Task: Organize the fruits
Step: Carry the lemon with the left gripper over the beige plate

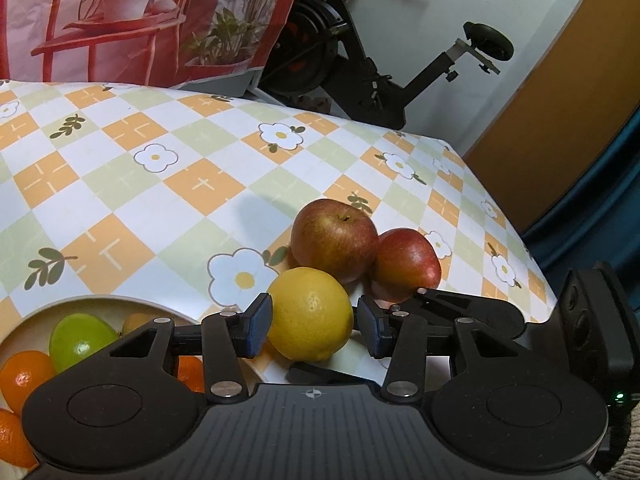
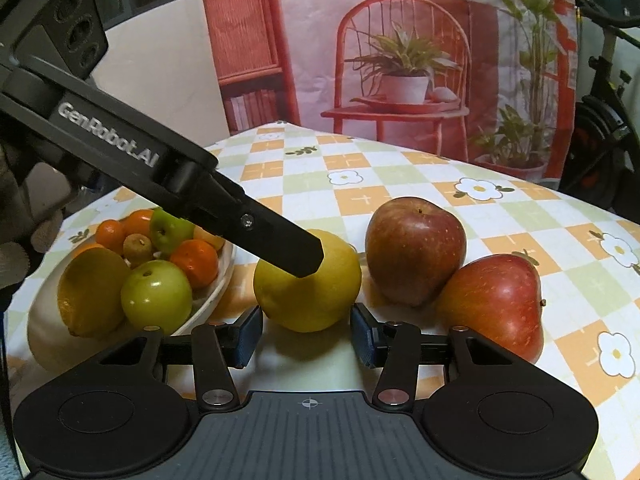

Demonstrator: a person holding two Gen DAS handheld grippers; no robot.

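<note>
On the left of the checked, flowery desk (image 2: 400,184) sits a white round bowl (image 2: 216,280) full of green, orange and yellow fruit. Just right of it lies the round yellow lemon (image 2: 308,292). The left tool (image 1: 312,330) has its blue pads around the lemon; the left pad touches it, but I cannot tell if it is clamped. The right tool (image 2: 306,334) waits just in front, pads apart. They could bump, and the lemon could roll into the two red apples (image 2: 416,248) on the right.
</note>
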